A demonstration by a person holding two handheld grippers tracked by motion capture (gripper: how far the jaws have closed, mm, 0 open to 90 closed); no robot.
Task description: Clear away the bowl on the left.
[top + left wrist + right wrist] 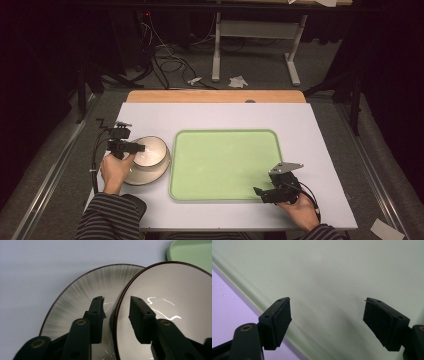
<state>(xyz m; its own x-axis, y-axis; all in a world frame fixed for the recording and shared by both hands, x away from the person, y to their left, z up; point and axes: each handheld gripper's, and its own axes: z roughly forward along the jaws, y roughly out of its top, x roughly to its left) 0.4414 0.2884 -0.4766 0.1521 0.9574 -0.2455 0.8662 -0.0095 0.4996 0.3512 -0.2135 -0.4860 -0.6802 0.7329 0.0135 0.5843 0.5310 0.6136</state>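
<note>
The right tool (263, 192), jaws spread wide with nothing between them, hangs over the green tray's (225, 165) near corner. On the worktop (310, 130), left of the tray, the left tool (116, 315) straddles the white bowl's (175, 302) rim, the bowl resting in a streaked grey plate (82, 295); whether its pads press the rim I cannot tell.

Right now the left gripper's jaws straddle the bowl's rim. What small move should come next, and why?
Probably close the left gripper the rest of the way. Its jaws sit either side of the bowl rim, one inside, one outside over the plate, with gaps visible, so no grip yet. The green tray beside it lies bare.
</note>
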